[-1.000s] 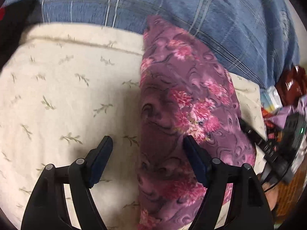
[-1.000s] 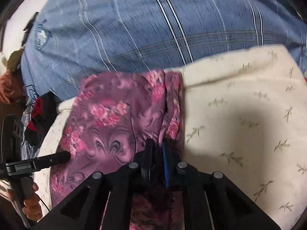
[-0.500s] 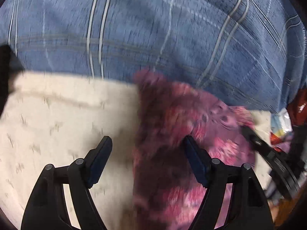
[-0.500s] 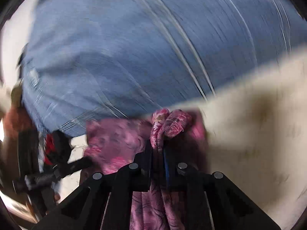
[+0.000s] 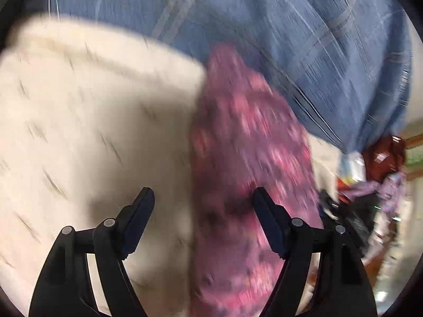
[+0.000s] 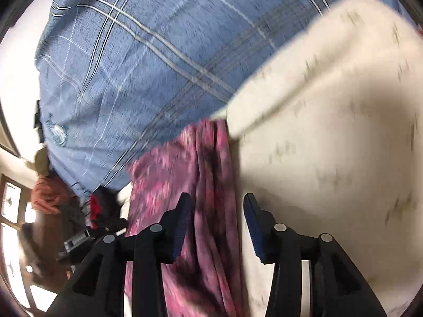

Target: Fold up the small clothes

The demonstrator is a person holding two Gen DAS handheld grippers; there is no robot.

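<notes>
A purple garment with pink flowers [image 5: 246, 158] lies as a long folded strip on a cream cloth with small sprigs [image 5: 79, 132]. My left gripper [image 5: 203, 216] is open above the strip's left edge, its right finger over the fabric, holding nothing. In the right wrist view the same garment [image 6: 201, 185] runs along the left edge of the cream cloth [image 6: 330, 132]. My right gripper [image 6: 215, 222] is open, its fingers astride the strip's right edge, with nothing gripped. Both views are motion-blurred.
A person in a blue plaid shirt [image 5: 290, 39] stands right behind the cream cloth, also in the right wrist view [image 6: 145, 66]. A pile of clothes and dark items [image 5: 370, 179] lies at the right. The left gripper's body [image 6: 87, 235] shows at lower left.
My right gripper was shut on the purple garment, lifted its edge over, and has now opened and let go. The left gripper stayed open and shifted a little.
</notes>
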